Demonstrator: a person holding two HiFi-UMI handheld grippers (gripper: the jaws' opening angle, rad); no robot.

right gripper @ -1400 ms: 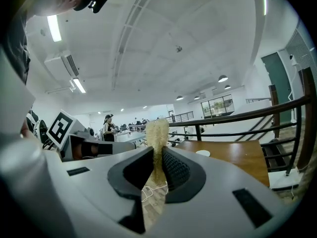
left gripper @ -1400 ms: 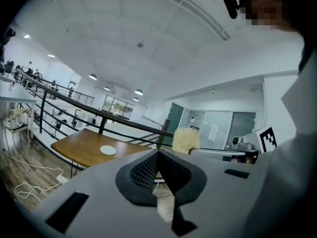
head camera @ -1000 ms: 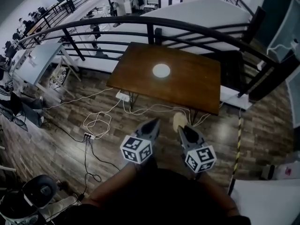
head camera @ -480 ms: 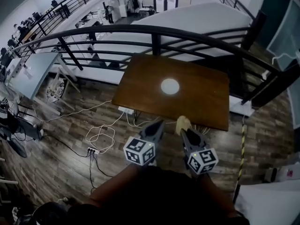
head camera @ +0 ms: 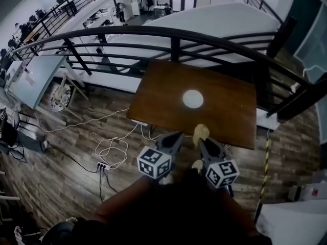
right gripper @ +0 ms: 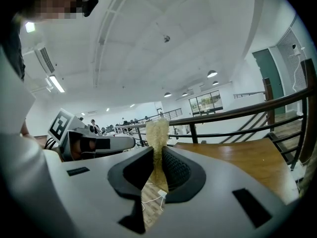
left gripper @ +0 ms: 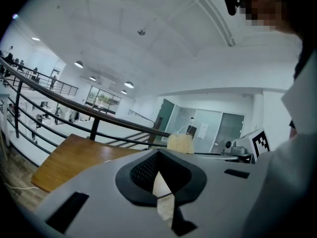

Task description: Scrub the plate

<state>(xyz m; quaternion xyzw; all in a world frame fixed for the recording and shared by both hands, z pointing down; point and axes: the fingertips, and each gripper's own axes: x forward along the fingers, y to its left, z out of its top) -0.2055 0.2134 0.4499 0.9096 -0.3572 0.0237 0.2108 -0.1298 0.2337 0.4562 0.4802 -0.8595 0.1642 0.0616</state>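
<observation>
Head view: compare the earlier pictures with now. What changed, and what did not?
The person has stepped toward the table, so it and the plate sit nearer; the left gripper and right gripper now reach its near edge. The right stays shut on the sponge, the left shut and empty; the plate lies untouched.

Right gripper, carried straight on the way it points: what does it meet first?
Likely the brown wooden table, near its front edge, with the clamped yellow sponge leading; depth is unclear.
</observation>
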